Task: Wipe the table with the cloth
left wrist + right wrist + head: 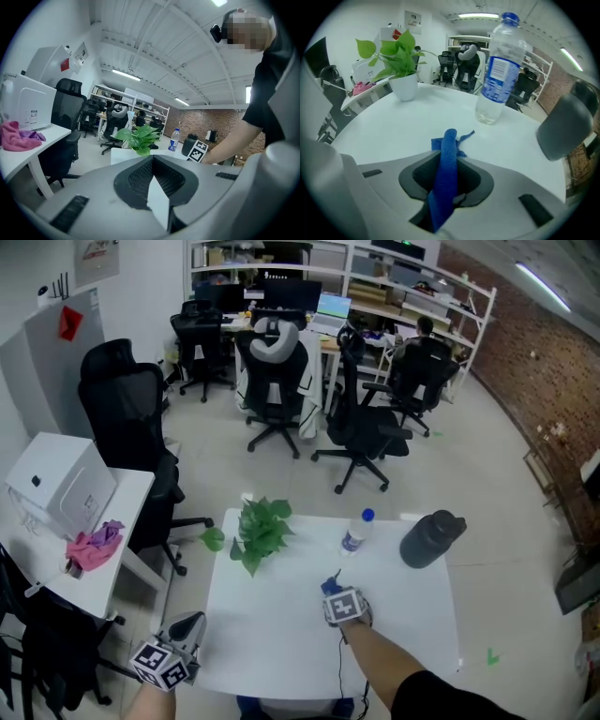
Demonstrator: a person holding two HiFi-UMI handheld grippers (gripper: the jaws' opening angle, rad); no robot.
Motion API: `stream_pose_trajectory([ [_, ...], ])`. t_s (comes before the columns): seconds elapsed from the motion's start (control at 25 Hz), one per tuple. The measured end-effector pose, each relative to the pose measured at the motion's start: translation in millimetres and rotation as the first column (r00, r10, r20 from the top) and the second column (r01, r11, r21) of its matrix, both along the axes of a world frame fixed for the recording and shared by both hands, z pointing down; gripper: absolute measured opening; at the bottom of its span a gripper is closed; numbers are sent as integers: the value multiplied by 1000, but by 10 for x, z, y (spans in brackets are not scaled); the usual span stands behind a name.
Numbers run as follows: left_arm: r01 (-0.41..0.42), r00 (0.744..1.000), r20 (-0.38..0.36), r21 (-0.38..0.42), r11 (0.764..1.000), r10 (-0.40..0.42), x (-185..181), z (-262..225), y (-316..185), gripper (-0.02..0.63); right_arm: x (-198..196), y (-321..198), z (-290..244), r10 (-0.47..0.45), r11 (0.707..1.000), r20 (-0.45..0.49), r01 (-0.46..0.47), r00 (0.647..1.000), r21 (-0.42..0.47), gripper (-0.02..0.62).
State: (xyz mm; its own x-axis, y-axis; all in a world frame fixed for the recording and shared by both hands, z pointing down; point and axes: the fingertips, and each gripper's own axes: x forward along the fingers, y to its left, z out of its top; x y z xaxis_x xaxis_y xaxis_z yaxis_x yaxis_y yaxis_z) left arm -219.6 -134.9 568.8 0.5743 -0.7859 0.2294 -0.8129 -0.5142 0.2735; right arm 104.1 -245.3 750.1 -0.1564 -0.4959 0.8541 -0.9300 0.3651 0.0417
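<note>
the left claw [187,626] is hanging at about 7 o'clock of the table [272,634], just off its near left corner. its jaws are lying together with nothing between them. the plant [260,532] is standing at 11 o'clock on the table. the right claw [334,587] is hovering low over the middle of the table and is clenching the blue cloth [449,140], so the cloth is already in this claw and this hand is the nearer one. the long axis of the cloth is running along the jaws, and its free end is sticking out toward 12 o'clock, at or just above the surface; which one i cannot tell. the bottle [355,532] is standing near, at 1 o'clock of this claw, and the dark flask [431,538] at 2 o'clock. i am judging that the widest bare surface is lying toward 8 o'clock.
</note>
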Motion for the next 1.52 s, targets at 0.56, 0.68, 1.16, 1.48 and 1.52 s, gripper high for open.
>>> stream_pose_trajectory([
  [0.56,-3,1000,-7,20,1000,4,7,-209,217,0,-920,226,-629,-182,980,358,142,916,136,77],
  [0.68,-12,1000,-15,21,1000,13,138,-230,268,0,84,431,-905,-144,973,360,66,922,220,77],
  [1.16,-52,998,-18,-7,999,52,917,-346,438,0,3795,1864,-550,222,966,14,-222,975,131,89],
  [1.48,-43,999,25,-17,999,44,1141,-460,523,0,4092,1940,-158,270,958,-6,-269,963,98,106],
  [1.52,-45,998,33,-15,999,46,1146,-466,535,0,4097,1940,-151,274,957,1,-273,962,102,108],
])
